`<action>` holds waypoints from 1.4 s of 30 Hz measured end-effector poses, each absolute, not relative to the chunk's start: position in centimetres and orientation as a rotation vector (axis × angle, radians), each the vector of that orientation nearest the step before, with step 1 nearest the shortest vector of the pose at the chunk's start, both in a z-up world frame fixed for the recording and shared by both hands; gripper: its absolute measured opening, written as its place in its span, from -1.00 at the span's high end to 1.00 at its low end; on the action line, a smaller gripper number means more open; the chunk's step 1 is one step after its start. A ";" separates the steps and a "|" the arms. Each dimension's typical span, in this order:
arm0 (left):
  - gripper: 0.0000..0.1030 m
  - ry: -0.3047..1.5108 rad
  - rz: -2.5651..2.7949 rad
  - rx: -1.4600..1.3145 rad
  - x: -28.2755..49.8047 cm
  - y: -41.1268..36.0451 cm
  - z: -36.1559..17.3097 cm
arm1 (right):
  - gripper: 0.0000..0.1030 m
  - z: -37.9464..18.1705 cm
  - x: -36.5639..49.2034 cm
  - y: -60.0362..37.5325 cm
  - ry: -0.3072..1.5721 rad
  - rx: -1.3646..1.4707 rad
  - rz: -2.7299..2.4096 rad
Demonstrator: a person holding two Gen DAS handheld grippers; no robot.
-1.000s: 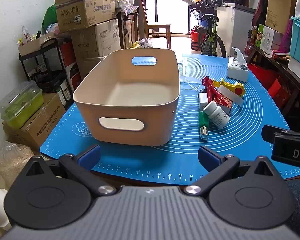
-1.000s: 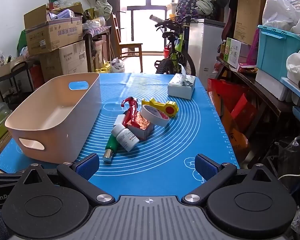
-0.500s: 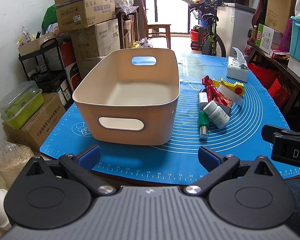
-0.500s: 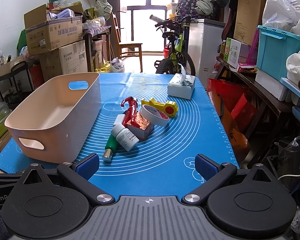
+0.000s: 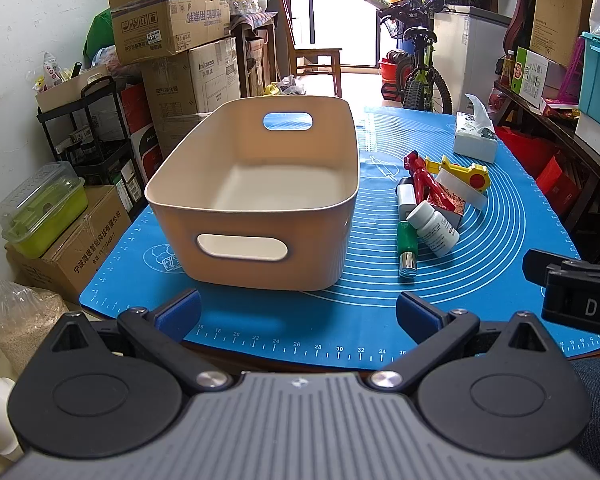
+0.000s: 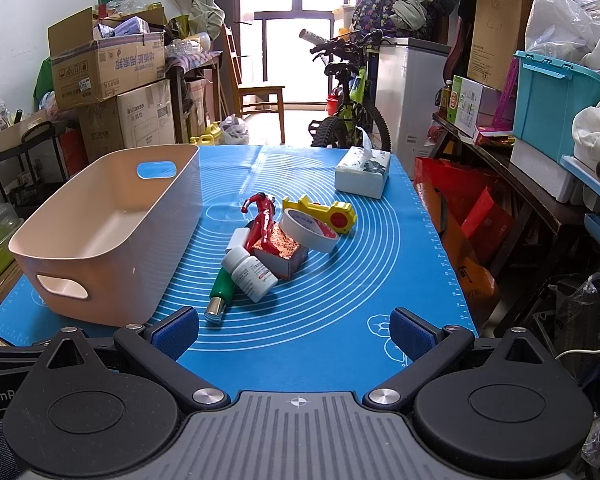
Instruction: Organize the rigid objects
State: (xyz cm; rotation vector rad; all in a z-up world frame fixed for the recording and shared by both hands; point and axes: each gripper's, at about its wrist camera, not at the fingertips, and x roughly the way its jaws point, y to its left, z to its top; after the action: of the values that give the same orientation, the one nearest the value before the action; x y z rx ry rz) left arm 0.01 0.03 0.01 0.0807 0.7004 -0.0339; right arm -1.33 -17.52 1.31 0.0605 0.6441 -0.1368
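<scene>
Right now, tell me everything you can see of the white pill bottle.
The white pill bottle is small, plastic-looking, with a white screw cap on and a printed label around its body. It lies on its side on the blue mat, cap pointing toward the beige bin. It rests against the green tube and the small box behind it.

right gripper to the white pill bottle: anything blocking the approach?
Nothing visible. The right gripper is open, with bare blue mat between it and the white pill bottle. The green tube lies against the bottle's left side, so the fingers have little room there.
</scene>
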 end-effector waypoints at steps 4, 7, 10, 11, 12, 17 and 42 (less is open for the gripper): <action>-0.99 0.700 -0.034 0.081 0.0 0.0 0.0 | -0.97 1.3 -1.3 -17.5 0.644 0.060 -0.137; -0.99 0.700 -0.034 0.081 0.0 0.0 0.0 | -0.97 1.3 -1.3 -17.5 0.644 0.060 -0.137; -0.99 0.700 -0.034 0.081 0.0 0.0 0.0 | -0.97 1.3 -1.3 -17.5 0.644 0.060 -0.137; -0.99 0.700 -0.034 0.081 0.0 0.0 0.0 | -0.97 1.3 -1.3 -17.5 0.644 0.060 -0.137; -0.99 0.700 -0.034 0.081 0.0 0.0 0.0 | -0.97 1.3 -1.3 -17.5 0.645 0.059 -0.137; -0.99 0.700 -0.034 0.081 0.0 0.0 0.0 | -0.97 1.3 -1.4 -17.5 0.645 0.059 -0.137; -0.99 0.701 -0.034 0.082 0.0 0.0 0.0 | -0.97 1.1 -1.4 -17.5 0.648 0.053 -0.139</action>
State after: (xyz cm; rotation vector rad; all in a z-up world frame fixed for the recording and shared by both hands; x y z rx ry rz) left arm 0.01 0.03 0.01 0.0820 0.7008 -0.0339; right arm -1.38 -17.46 1.14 0.0527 0.6476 -0.1391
